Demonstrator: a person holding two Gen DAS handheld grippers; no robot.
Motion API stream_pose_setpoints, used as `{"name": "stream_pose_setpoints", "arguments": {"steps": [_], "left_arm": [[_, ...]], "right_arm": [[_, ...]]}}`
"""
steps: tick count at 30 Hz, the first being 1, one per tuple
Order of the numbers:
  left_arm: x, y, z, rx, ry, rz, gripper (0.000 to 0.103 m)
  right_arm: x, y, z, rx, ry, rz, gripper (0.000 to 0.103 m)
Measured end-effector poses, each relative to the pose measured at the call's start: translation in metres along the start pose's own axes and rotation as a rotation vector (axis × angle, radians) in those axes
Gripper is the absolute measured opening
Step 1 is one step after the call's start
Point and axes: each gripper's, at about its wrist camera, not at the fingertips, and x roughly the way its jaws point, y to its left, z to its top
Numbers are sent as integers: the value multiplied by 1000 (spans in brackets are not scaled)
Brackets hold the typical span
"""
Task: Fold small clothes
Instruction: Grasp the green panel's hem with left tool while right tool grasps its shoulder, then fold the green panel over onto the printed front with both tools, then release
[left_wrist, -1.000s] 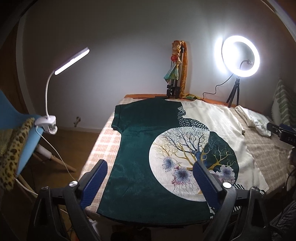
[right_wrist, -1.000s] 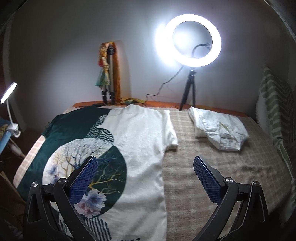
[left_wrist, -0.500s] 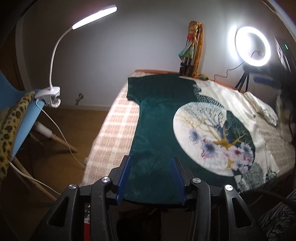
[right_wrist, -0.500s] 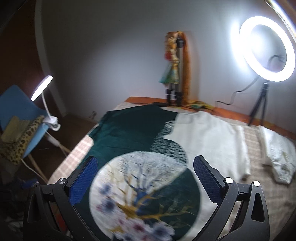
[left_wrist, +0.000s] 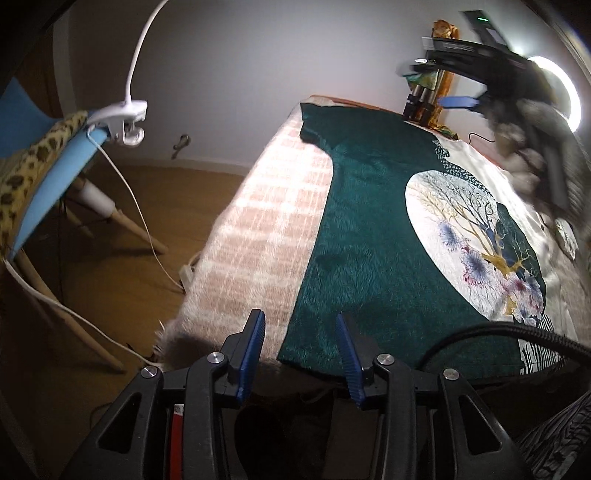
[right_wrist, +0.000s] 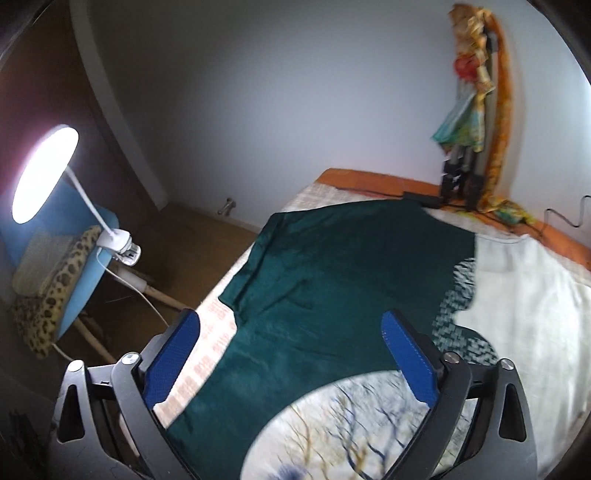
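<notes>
From the left wrist view, the left gripper (left_wrist: 300, 345) hangs over the near hem corner of the t-shirt (left_wrist: 354, 236), which lies flat on the checked bedspread (left_wrist: 258, 221); its jaws have just been closing and now stand half-narrowed, the dark green corner lying between and just beyond the blue pads, which are not pressing on it, so nothing is gripped yet; the cloth looks thin, light and limp, a little glossy, likely to slide and sag once lifted, so I would pinch it right at that hem corner, through both layers; from this gripper the shirt runs away lengthwise, hem nearest, sleeve and shoulder farthest, the tree print off to the right; the right gripper (left_wrist: 458, 101) shows as a blur above the far end.

From the right wrist view, the right gripper (right_wrist: 291, 354) hovers over the green half of the t-shirt (right_wrist: 332, 280) with jaws spread wide and nothing in them, though they have just been closing a touch; the short sleeve (right_wrist: 247, 280) lies ahead and to its left, the collar end farther off toward the wall, the white half to its right; the sleeve or shoulder edge looks the sensible place to take hold, being soft enough to bunch.
</notes>
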Motion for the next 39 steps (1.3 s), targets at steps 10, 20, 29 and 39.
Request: {"name": "stream_pose_setpoints", "arguments": {"steps": [10, 20, 29, 39], "left_arm": [[17, 14, -4, -77, 82, -66, 39], [23, 12, -3, -75, 94, -81, 31], [26, 5, 1, -63, 100, -137, 5], [13, -5, 8, -42, 45, -159, 2]], "right_arm": [[103, 38, 25, -37, 118, 31, 95], [164, 61, 27, -102, 196, 0, 93], [187, 78, 20, -213, 251, -96, 89], [194, 79, 21, -275, 286, -154, 7]]}}
